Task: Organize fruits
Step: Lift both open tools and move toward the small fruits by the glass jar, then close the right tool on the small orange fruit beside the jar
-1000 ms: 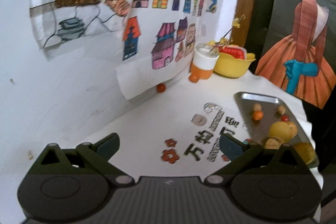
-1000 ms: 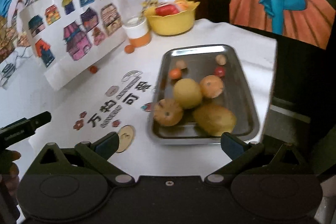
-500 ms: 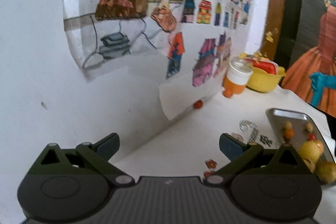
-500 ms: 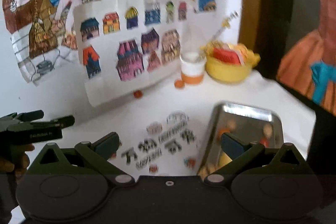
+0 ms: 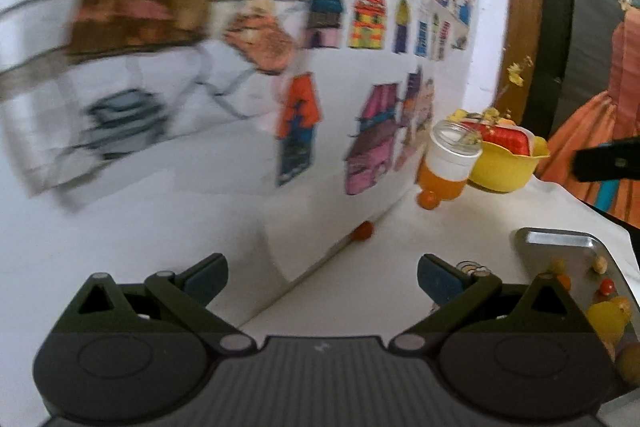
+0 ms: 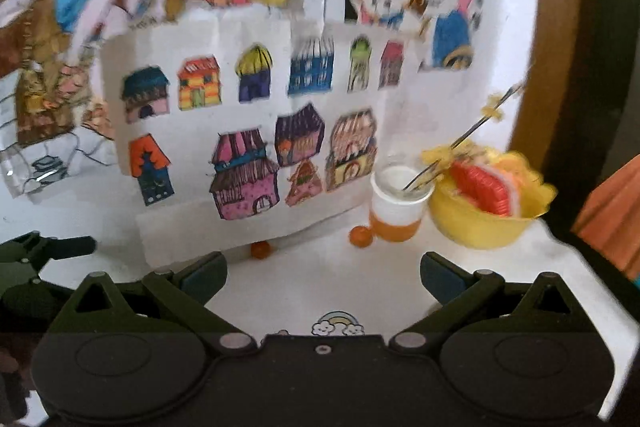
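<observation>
My right hand-held gripper [image 6: 323,277], jaws wide and empty, faces two small orange fruits [image 6: 360,236] dead ahead by the wall; my left hand-held gripper [image 5: 322,277], also wide, is farther.

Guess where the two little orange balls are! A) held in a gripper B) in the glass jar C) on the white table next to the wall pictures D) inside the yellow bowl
C: one small orange ball sits on the table beside the jar, and the other orange ball lies at the foot of the house drawing; both grippers are open and hold nothing.
</observation>
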`<state>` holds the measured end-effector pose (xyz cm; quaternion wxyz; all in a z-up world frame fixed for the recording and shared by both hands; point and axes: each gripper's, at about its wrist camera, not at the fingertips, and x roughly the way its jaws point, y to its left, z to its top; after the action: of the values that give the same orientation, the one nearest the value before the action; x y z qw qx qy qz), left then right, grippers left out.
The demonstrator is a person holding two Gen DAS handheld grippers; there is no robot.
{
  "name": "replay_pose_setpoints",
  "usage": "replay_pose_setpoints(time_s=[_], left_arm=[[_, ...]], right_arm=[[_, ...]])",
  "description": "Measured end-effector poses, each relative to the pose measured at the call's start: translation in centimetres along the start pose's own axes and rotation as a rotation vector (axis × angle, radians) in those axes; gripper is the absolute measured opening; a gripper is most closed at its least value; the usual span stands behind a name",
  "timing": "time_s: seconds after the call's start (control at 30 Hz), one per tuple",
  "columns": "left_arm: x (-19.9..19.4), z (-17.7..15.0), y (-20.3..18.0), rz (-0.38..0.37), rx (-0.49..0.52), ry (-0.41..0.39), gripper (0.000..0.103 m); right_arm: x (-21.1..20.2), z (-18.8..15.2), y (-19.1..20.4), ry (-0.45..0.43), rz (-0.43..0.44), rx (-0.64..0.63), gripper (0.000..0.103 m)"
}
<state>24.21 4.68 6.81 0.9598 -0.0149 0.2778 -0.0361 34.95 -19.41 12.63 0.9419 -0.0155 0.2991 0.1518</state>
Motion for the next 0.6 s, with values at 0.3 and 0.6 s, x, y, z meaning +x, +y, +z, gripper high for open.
replay_pose_setpoints(time_s=[0.3,0.6], left_arm=[[4.8,0.4,-3.2,-0.031,0.088,0.002,0.103],[8.2,0.6,-4.4,-0.034,0.153,0.025,0.103]], right_arm=[[7.9,0.3,-3.0,0.096,0.058,0.06,0.102],[11.8,0.7,-4.5,0.071,0.152,0.035,0.102]])
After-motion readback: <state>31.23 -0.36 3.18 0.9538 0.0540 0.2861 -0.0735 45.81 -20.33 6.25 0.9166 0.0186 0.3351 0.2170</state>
